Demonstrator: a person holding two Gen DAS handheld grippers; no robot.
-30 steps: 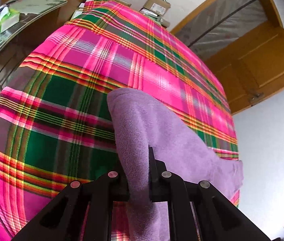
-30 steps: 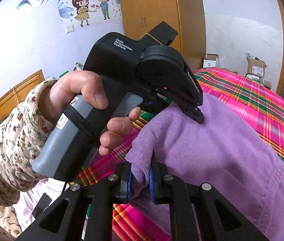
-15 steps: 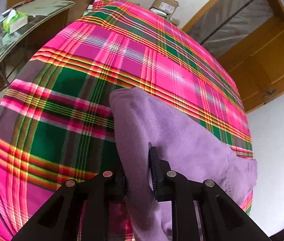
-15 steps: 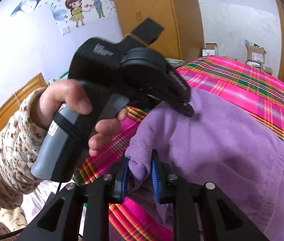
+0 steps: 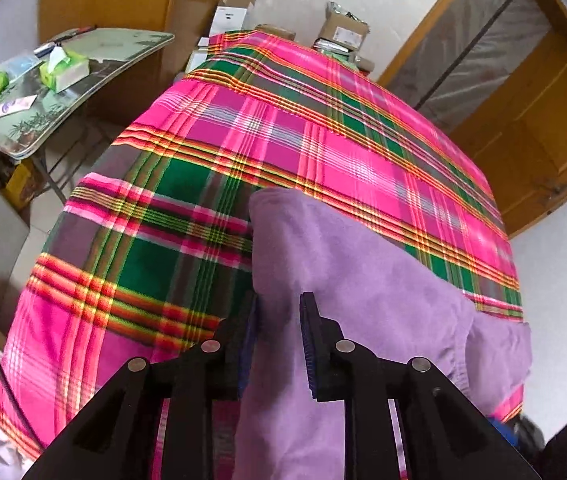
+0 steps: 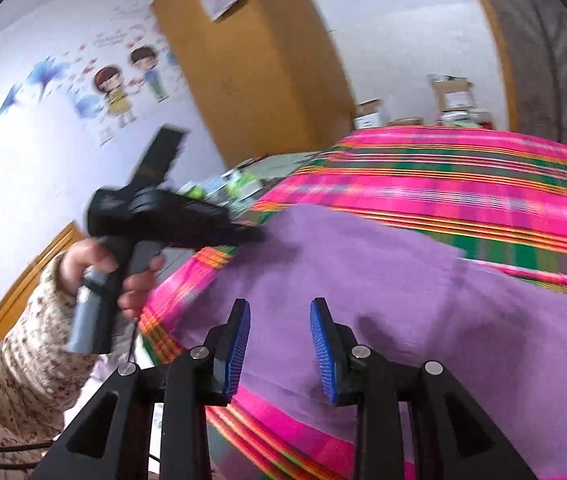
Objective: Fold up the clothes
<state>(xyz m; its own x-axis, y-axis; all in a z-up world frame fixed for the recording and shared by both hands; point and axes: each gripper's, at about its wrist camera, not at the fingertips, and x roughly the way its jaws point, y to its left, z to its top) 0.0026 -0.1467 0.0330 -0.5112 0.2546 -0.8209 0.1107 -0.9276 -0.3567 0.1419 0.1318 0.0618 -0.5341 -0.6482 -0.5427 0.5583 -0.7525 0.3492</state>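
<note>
A purple garment [image 5: 355, 280] lies spread on the pink and green plaid bed cover [image 5: 211, 152]. My left gripper [image 5: 279, 300] hovers over the garment's near left edge. Its blue pads stand slightly apart from the cloth, which runs under the gap. In the right wrist view the left gripper [image 6: 257, 236] points at the garment's [image 6: 383, 292] far left corner, blurred, held by a hand. The jaws of my right gripper [image 6: 280, 306] are opening above the garment's near edge. Nothing is between its blue pads [image 6: 239, 344].
A glass-topped side table [image 5: 123, 52] with tissue packs stands left of the bed. Cardboard boxes [image 5: 343, 28] sit beyond the bed's far end, a wooden door [image 5: 543, 128] to the right. A floral sleeve [image 6: 15, 360] is at the lower left, with a wardrobe [image 6: 251, 60] behind.
The right gripper let go of the purple cloth and opened as it swung away from the left gripper. The left gripper's jaws widened off the cloth and it lifted a little.
</note>
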